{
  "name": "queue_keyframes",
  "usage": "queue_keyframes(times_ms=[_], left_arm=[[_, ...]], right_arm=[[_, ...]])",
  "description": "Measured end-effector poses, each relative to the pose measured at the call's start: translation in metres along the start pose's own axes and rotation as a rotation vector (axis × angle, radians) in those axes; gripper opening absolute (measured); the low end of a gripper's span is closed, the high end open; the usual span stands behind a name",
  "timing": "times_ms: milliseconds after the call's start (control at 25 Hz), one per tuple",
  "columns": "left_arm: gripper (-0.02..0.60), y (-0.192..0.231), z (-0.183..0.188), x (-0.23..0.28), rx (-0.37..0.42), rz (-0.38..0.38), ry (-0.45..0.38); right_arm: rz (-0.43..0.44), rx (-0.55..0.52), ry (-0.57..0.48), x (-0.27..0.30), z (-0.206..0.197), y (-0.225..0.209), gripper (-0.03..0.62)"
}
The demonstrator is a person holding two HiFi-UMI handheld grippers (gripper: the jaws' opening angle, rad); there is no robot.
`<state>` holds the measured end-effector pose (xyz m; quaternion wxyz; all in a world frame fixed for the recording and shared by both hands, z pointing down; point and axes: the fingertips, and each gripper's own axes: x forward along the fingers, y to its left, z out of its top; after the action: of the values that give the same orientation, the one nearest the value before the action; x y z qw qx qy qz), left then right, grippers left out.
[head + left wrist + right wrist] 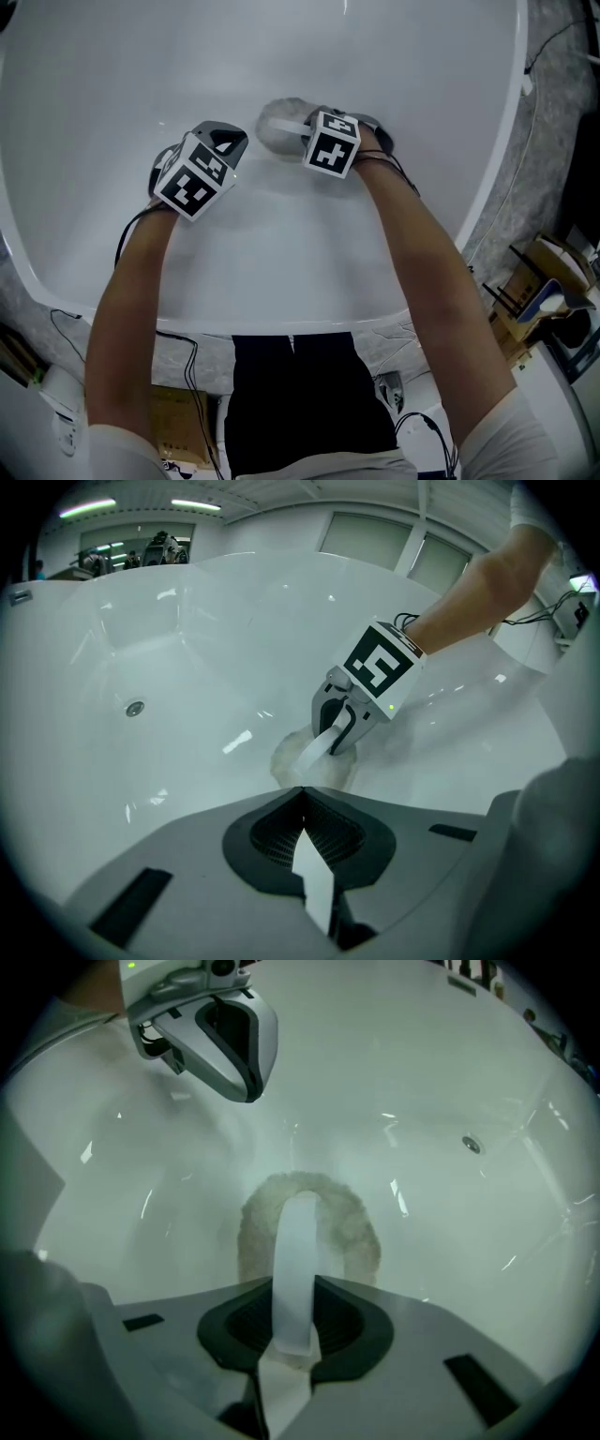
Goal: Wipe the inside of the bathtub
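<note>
A white bathtub (281,262) fills the head view. On its inner surface lies a round, fuzzy, pale scrub pad (275,131) with a white strap over its back. My right gripper (309,133) is shut on that strap (298,1241) and presses the pad (352,1227) against the tub floor. My left gripper (228,142) hovers just left of the pad, shut, with nothing between its jaws. In the left gripper view the pad (305,766) and the right gripper (342,726) lie straight ahead. The left gripper (225,1044) shows at the upper left of the right gripper view.
A small round metal fitting (135,707) sits on the tub wall (472,1145). The tub rim (309,323) runs in front of the person's legs. Beyond it lie stone floor (553,122), cables (178,352) and boxes (544,291) at the right.
</note>
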<state>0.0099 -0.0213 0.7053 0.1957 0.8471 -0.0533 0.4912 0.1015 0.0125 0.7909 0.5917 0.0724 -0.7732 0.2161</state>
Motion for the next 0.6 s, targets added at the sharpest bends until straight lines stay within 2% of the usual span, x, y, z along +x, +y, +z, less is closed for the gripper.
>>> queue_keyframes(times_ms=[320,600], left_arm=[[0.008,-0.004,0.011,-0.037,-0.018,0.03,-0.014],[0.008,-0.013,0.032,-0.087,-0.074,0.072,-0.052]], right_arm=[[-0.045,0.098,-0.081,-0.047,0.017,0.009,0.094],[-0.111,0.294,-0.246,-0.113,0.036,0.017,0.094]])
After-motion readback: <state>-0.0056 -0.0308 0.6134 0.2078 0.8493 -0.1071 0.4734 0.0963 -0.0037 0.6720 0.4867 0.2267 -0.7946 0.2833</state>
